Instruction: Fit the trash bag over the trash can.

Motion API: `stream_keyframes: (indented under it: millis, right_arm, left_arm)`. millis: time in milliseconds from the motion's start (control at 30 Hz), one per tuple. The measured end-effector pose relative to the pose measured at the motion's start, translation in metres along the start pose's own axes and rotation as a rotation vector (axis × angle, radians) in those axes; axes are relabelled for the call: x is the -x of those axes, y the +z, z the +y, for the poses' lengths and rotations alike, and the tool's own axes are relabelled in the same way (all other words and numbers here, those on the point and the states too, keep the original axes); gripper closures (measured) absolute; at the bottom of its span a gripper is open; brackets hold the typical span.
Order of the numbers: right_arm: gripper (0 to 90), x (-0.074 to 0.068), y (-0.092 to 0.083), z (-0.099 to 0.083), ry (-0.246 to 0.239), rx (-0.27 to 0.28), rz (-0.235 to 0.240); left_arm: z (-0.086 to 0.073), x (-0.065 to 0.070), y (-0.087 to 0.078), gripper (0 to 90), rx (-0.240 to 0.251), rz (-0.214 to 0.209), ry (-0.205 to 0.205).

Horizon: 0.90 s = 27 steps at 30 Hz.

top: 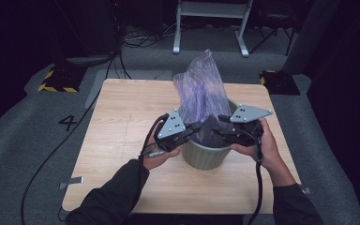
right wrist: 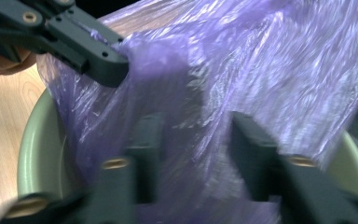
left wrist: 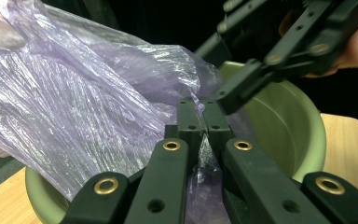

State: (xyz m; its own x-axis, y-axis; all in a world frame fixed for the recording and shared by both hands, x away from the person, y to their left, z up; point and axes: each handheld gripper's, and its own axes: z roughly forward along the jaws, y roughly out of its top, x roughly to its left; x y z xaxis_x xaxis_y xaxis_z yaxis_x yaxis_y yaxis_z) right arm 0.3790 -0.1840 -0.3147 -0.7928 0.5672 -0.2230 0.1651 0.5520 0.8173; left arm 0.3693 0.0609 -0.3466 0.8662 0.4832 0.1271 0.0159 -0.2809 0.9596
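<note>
A crinkled purple plastic bag (top: 201, 84) stands up out of a green round bin (top: 206, 157) on the wooden table (top: 122, 117). My left gripper (top: 198, 126) reaches in from the bin's left rim. In the left gripper view its jaws (left wrist: 204, 116) are shut on a fold of the bag (left wrist: 74, 102) above the bin (left wrist: 284, 121). My right gripper (top: 218, 131) comes in over the right rim, close to the left one. In the right gripper view its jaws (right wrist: 196, 135) stand apart, with the bag film (right wrist: 261, 60) between them and not pinched.
The bin sits right of the table's middle, near the front. Bare wood lies to the left and behind it. On the grey floor beyond are cables, a white frame's legs (top: 211, 28), two yellow-and-black striped blocks (top: 58, 79) and a "4" mark (top: 68, 122).
</note>
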Motion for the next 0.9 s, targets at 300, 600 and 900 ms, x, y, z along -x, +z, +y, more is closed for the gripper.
stream_keyframes:
  millis: [300,600,900]
  right_arm:
    - [88.1,-0.010,-0.008,-0.007,-0.064,0.053,-0.006]
    - [88.0,-0.024,-0.021,-0.012,-0.107,0.086,0.001]
    - [86.8,-0.034,-0.031,-0.017,-0.138,0.109,-0.014]
  left_arm:
    - [-0.004,0.000,-0.013,74.5,0.019,0.012,-0.019]
    - [-0.003,-0.014,-0.037,33.4,0.053,0.057,-0.103]
    - [-0.003,-0.024,-0.036,69.2,0.010,0.023,-0.044]
